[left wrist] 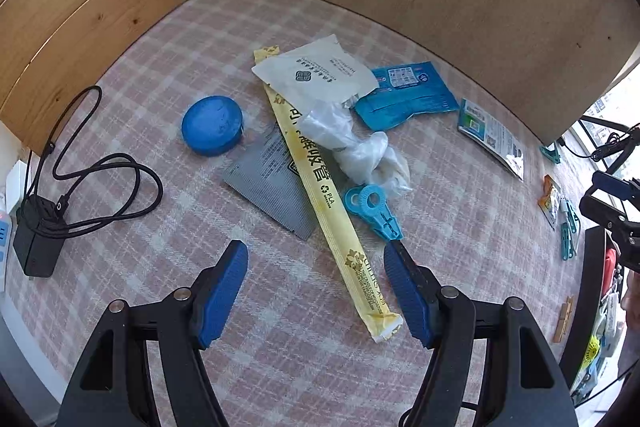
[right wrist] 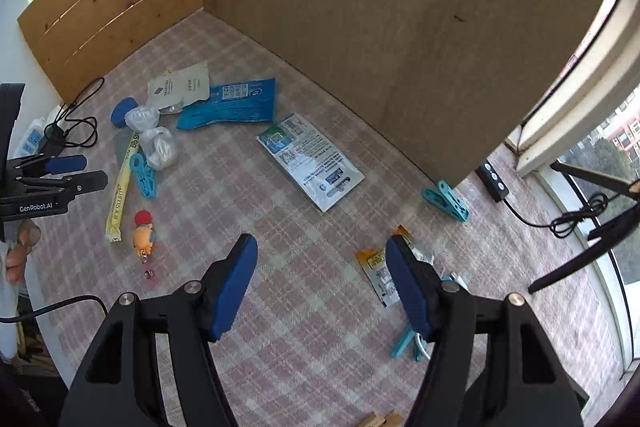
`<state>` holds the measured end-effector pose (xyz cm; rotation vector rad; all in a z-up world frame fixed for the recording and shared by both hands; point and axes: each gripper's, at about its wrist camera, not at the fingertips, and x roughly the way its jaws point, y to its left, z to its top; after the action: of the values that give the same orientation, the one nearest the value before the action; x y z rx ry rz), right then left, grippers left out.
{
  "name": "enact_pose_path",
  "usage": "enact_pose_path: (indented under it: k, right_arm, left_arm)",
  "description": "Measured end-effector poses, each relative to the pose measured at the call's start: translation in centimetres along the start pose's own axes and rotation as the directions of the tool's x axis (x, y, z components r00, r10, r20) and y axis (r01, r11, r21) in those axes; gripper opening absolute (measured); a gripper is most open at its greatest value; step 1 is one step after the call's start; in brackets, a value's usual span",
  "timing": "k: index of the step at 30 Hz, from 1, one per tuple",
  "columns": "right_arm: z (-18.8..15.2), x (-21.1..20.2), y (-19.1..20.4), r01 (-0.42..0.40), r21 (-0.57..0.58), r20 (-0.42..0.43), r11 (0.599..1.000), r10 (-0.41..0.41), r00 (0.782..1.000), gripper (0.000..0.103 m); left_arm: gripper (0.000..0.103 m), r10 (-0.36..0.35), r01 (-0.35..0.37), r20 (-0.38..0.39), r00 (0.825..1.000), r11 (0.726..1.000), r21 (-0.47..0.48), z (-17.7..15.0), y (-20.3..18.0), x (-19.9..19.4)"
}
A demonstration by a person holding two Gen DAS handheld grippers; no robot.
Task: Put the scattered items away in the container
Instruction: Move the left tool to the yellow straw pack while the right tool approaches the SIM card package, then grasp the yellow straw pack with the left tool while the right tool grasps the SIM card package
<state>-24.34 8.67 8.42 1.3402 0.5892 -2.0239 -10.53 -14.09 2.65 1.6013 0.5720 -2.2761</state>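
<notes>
Both tilted steeply down over checked cloth (left wrist: 168, 75): left hand-held gripper (left wrist: 316, 263) wide, empty; right hand-held gripper (right wrist: 322, 259) wide, empty.

A grey card (left wrist: 268, 183) lies half hidden under the straw wrapper (left wrist: 320, 187); a sachet (right wrist: 380, 275) disappears behind the right gripper (right wrist: 320, 259).

Straw sleeve (left wrist: 320, 183) atop card (left wrist: 267, 183) (tin (left wrist: 212, 125) left), clip (left wrist: 374, 209) rt.
</notes>
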Motion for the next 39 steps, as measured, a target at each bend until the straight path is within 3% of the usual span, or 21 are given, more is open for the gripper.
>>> enact_pose_path:
  k: [7, 14, 20, 30, 32, 39]
  right_arm:
    - [3.0, 4.0, 0.2, -0.034, -0.118, -0.051, 0.992, 0.028, 0.998, 0.066]
    - [5.0, 7.1, -0.1, -0.059, -0.193, -0.076, 0.979, 0.045, 0.996, 0.066]
    - [5.6, 9.1, 0.4, -0.057, -0.281, -0.092, 0.958, 0.032, 0.995, 0.066]
    - [7.1, 11.8, 0.6, -0.113, -0.330, -0.149, 0.937, 0.067, 0.987, 0.067]
    - [7.3, 12.1, 0.6, -0.114, -0.336, -0.148, 0.935, 0.067, 0.987, 0.075]
    - [7.7, 12.3, 0.1, -0.125, -0.260, -0.173, 0.958, 0.081, 0.982, 0.077]
  left_arm:
    - [0.067, 0.024, -0.026, -0.031, 0.999, 0.998, -0.051, 0.3, 0.1, 1.7]
    - [0.064, 0.096, -0.097, -0.052, 0.994, 0.995, -0.017, 0.7, -1.0, 3.3]
    - [0.056, 0.115, -0.115, -0.076, 0.990, 0.993, -0.003, -0.2, -1.2, 4.1]
    - [0.050, 0.118, -0.116, -0.071, 0.990, 0.993, 0.023, -0.7, -1.2, 3.9]
    - [0.047, 0.114, -0.113, -0.071, 0.991, 0.993, 0.016, -0.7, -1.0, 3.8]
    - [0.036, 0.110, -0.110, -0.064, 0.992, 0.994, 0.005, -0.9, -0.4, 3.5]
